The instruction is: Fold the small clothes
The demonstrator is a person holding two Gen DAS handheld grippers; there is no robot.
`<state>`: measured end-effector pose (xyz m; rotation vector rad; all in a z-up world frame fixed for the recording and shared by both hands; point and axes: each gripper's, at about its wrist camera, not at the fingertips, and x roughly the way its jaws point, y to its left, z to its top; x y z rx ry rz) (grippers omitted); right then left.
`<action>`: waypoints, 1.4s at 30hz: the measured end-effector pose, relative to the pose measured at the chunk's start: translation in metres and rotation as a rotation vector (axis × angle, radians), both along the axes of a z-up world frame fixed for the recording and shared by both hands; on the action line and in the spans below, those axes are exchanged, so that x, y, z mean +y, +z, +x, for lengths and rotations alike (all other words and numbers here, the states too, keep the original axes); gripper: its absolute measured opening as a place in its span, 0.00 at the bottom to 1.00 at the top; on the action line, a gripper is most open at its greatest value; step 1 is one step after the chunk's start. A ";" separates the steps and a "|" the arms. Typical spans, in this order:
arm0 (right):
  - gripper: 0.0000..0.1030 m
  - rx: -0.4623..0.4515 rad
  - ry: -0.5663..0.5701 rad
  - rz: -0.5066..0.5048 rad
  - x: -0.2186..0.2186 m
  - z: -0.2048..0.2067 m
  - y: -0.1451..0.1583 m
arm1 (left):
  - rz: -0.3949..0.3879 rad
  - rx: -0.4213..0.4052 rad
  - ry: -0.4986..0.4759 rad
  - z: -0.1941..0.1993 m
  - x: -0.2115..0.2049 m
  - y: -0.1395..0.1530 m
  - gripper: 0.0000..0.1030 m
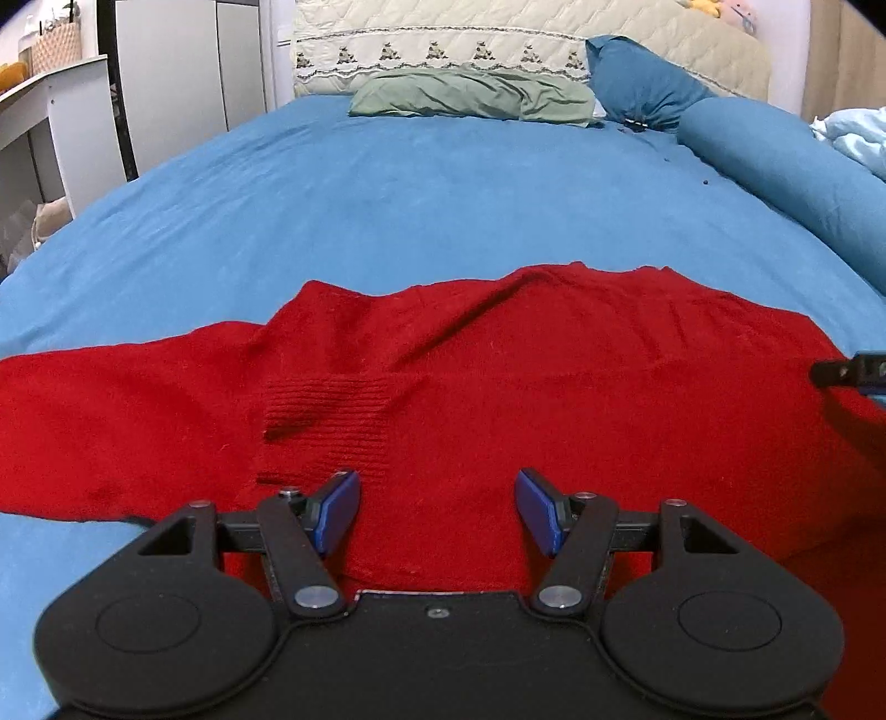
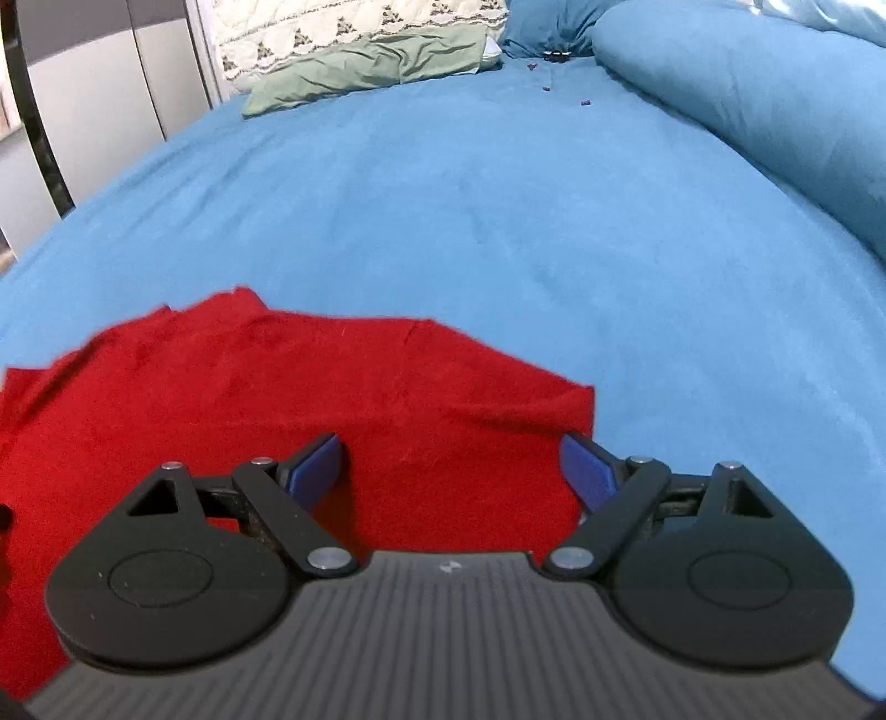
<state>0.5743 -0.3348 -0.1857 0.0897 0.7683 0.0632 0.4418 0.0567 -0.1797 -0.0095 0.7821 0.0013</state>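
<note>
Left wrist view: the left gripper (image 1: 437, 512) is over the near edge of the red sweater (image 1: 470, 387), blue pads spread wide, nothing between them. The sweater lies flat across the blue bed sheet (image 1: 387, 194), one sleeve running out to the left, a ribbed cuff (image 1: 326, 410) folded onto the body. Only this view shows the sleeve and cuff. At its right edge a dark part of the right gripper (image 1: 853, 374) is just above the sweater.

Right wrist view: the right gripper (image 2: 451, 471) is spread wide, empty, over the sweater's right corner (image 2: 576, 404); its right pad (image 2: 587, 471) sits at the cloth edge. Touching or not: cannot tell.

Room: white desk (image 1: 61, 94) far left, green pillow (image 1: 470, 97) at the quilted headboard (image 1: 443, 44), blue bolster (image 1: 786, 171) along the right.
</note>
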 end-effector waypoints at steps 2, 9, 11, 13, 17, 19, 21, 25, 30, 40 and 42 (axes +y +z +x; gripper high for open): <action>0.98 -0.017 0.031 -0.009 0.002 -0.012 0.013 | 0.000 -0.004 0.008 -0.005 -0.003 0.004 0.65; 0.99 0.067 0.122 0.035 0.008 -0.076 0.001 | -0.026 0.011 0.013 -0.015 0.000 -0.001 0.67; 0.99 0.038 0.115 0.031 0.005 -0.082 -0.003 | -0.038 0.019 0.020 -0.015 0.002 0.002 0.67; 0.99 0.050 0.113 0.017 0.010 -0.079 0.003 | -0.051 0.017 0.043 -0.016 0.006 0.012 0.67; 1.00 0.002 0.158 -0.002 0.027 -0.091 0.042 | -0.070 -0.020 0.106 -0.030 0.025 0.044 0.67; 1.00 -0.032 0.180 -0.034 0.045 -0.097 0.069 | -0.079 -0.038 0.144 -0.039 0.042 0.067 0.68; 1.00 -0.060 0.184 -0.059 0.064 -0.092 0.093 | -0.083 -0.061 0.186 -0.050 0.063 0.089 0.79; 1.00 -0.121 0.131 -0.076 0.108 -0.102 0.120 | -0.091 -0.105 0.282 -0.065 0.114 0.114 1.00; 1.00 -0.048 0.131 -0.073 0.158 -0.102 0.117 | -0.151 -0.088 0.444 -0.073 0.202 0.110 1.00; 1.00 0.045 0.111 0.023 0.234 -0.104 0.084 | -0.300 -0.015 0.630 -0.067 0.341 0.042 0.58; 1.00 0.053 0.113 0.023 0.245 -0.104 0.076 | -0.324 0.013 0.647 -0.061 0.357 0.028 0.51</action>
